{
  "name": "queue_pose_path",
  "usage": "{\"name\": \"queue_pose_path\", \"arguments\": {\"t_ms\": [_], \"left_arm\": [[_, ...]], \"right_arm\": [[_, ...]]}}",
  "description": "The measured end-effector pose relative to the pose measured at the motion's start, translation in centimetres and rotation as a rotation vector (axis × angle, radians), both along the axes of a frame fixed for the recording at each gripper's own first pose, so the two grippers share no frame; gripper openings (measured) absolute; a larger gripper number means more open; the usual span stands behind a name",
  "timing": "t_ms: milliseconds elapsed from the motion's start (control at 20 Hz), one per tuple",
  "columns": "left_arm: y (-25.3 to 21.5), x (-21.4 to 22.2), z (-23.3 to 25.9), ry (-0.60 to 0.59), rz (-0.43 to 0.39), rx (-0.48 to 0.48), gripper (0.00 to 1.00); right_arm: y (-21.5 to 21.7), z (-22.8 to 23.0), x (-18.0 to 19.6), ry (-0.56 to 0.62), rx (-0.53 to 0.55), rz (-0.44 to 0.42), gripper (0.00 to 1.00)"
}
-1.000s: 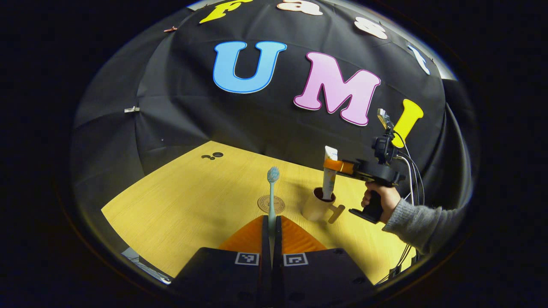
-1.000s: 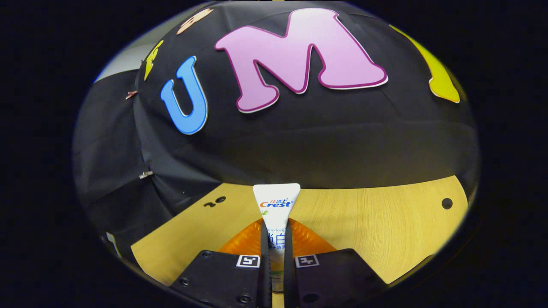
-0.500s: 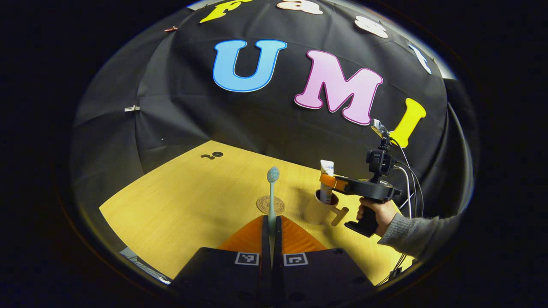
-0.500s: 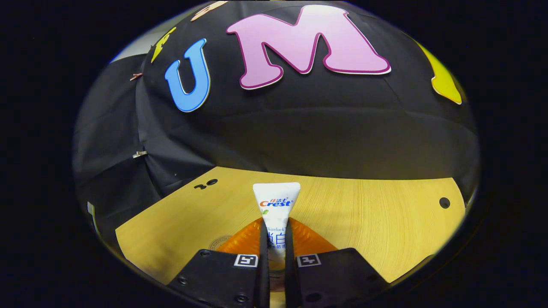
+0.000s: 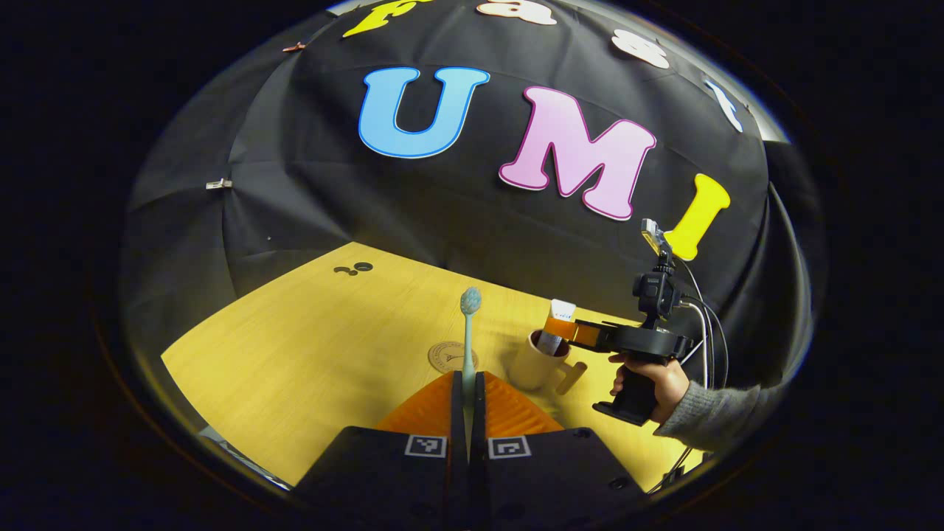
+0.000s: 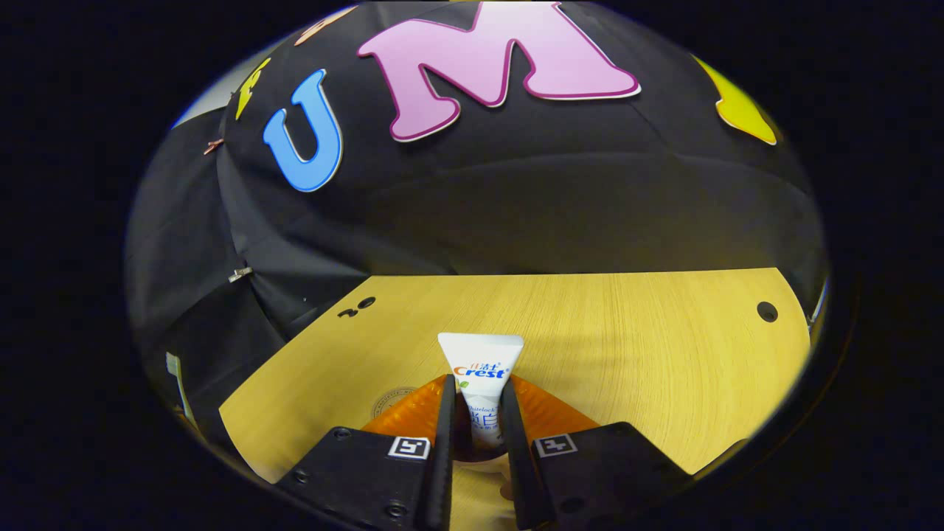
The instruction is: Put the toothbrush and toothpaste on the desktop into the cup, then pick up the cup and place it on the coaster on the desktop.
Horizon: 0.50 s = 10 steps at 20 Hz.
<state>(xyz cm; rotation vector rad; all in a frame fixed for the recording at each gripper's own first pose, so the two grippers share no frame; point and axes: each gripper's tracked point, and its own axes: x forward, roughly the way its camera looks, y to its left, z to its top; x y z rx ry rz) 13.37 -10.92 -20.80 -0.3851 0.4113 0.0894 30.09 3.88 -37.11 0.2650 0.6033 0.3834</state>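
Toothpaste (image 6: 481,376) stands in the cup (image 5: 532,361) between the right gripper's (image 6: 476,413) spread fingers. Left gripper (image 5: 467,398) pinches the toothbrush (image 5: 468,335) upright, near the coaster (image 5: 448,356) on the bench (image 5: 295,346).

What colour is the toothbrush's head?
Pale blue, on a light mint-green handle; the toothbrush shows best in the left gripper view.

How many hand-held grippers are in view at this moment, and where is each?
2. The left hand-held gripper stands near the coaster, clamping the toothbrush upright. The right hand-held gripper is over the cup, around the toothpaste.
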Motion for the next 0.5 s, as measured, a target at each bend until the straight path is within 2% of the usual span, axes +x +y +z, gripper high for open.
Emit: {"name": "queue_pose_path", "arguments": {"t_ms": [100,150,500], "left_arm": [[-0.8,1.6,1.6,-0.057,0.006,-0.053,0.06],[-1.0,2.8,2.3,-0.086,0.009,-0.07,0.06],[-3.9,11.7,5.1,-0.245,0.03,-0.18,0.06]], "right_arm": [[-0.9,0.8,-0.6,0.012,0.021,-0.019,0.36],[-1.6,1.2,-0.9,0.015,0.026,-0.032,0.51],[-6.8,1.7,-6.7,0.064,0.055,-0.097,0.53]]}}
